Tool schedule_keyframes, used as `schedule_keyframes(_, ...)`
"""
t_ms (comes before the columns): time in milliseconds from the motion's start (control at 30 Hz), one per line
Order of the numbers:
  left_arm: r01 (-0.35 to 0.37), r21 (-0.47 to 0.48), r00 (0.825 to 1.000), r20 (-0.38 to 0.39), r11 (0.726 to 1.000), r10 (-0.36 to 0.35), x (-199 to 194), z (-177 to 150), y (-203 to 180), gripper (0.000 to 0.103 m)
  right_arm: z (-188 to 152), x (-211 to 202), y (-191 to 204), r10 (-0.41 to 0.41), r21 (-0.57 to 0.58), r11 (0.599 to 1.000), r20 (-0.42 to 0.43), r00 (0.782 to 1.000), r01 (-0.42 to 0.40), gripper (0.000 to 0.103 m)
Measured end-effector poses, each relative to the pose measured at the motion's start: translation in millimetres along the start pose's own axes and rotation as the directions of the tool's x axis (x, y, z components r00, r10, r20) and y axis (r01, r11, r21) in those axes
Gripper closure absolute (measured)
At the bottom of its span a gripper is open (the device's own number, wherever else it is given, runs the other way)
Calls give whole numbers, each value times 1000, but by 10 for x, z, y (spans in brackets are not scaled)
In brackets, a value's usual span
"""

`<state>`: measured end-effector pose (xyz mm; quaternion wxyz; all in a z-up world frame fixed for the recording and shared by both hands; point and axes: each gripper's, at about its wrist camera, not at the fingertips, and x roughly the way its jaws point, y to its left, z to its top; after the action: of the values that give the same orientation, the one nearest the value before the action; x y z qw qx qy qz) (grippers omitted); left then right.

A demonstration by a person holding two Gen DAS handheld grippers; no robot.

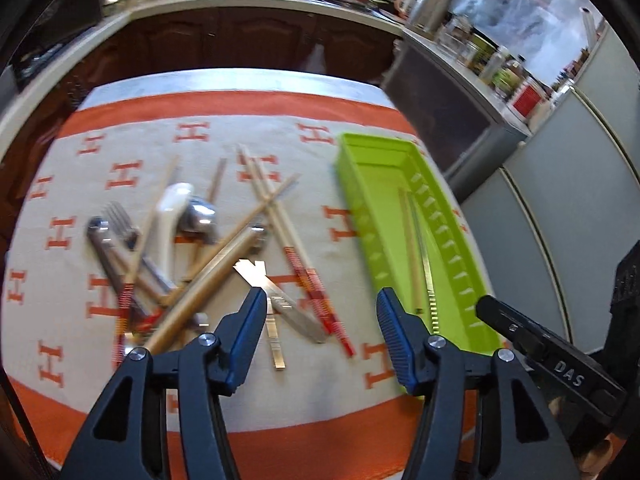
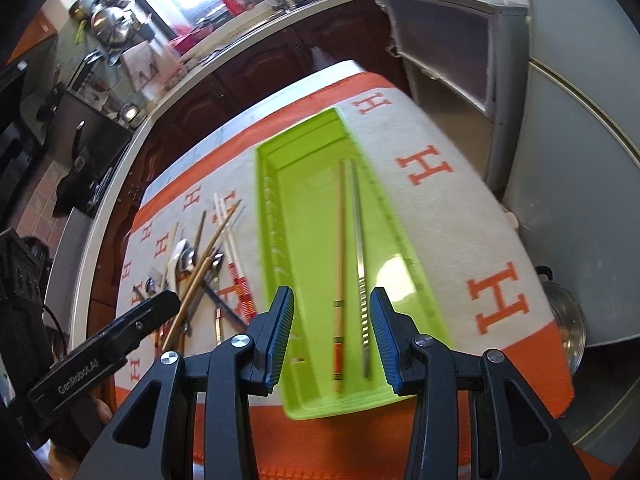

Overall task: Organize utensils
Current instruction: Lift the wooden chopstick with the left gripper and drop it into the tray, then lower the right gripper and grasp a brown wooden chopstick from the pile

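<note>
A lime green tray (image 1: 368, 184) (image 2: 304, 216) lies on an orange and white cloth. Inside it are one wooden chopstick (image 2: 339, 264) and one metal chopstick (image 2: 359, 256), side by side; both show in the left wrist view too (image 1: 412, 256). Left of the tray is a heap of utensils (image 1: 192, 248) (image 2: 200, 268): chopsticks, spoons, a fork (image 1: 118, 216), a white ladle spoon (image 1: 170, 216). My left gripper (image 1: 322, 304) is open and empty above the cloth between heap and tray. My right gripper (image 2: 331, 304) is open and empty above the tray's near end.
The cloth (image 1: 224, 132) (image 2: 460, 216) covers a small table. A dark wood kitchen counter (image 1: 240, 40) runs behind it. A grey fridge (image 2: 572, 200) and a shelf unit (image 2: 452, 52) stand to the right. A steel pot (image 2: 570, 320) sits low at the right.
</note>
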<state>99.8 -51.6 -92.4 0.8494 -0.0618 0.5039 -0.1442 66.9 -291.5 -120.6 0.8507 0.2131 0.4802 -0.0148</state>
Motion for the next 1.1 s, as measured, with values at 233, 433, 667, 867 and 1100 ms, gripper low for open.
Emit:
schedule_keyframes(233, -124, -44, 991, 36, 991, 126, -154, -157, 576, 47, -146, 110, 638, 64, -134, 988, -61, 996, -72, 63)
schedule_keyframes(433, -180, -65, 982, 54, 982, 183, -260, -272, 943, 47, -258, 359, 1135, 120, -186, 971, -151, 981, -148, 63)
schedule_keyframes(667, -199, -120, 977, 58, 973, 207, -335, -346, 1468, 46, -311, 784, 1480, 138, -161, 971, -225, 965, -176, 62)
schedule_keyframes(867, -170, -152, 984, 34, 974, 177, -290, -429, 1744, 46, -306, 1222, 1624, 230, -56, 964, -318, 920, -260, 62)
schedule_keyframes(1100, -141, -162, 989, 11, 977, 144, -183, -496, 1844, 46, -209, 1709, 1706, 272, 60, 962, -333, 903, -267, 62)
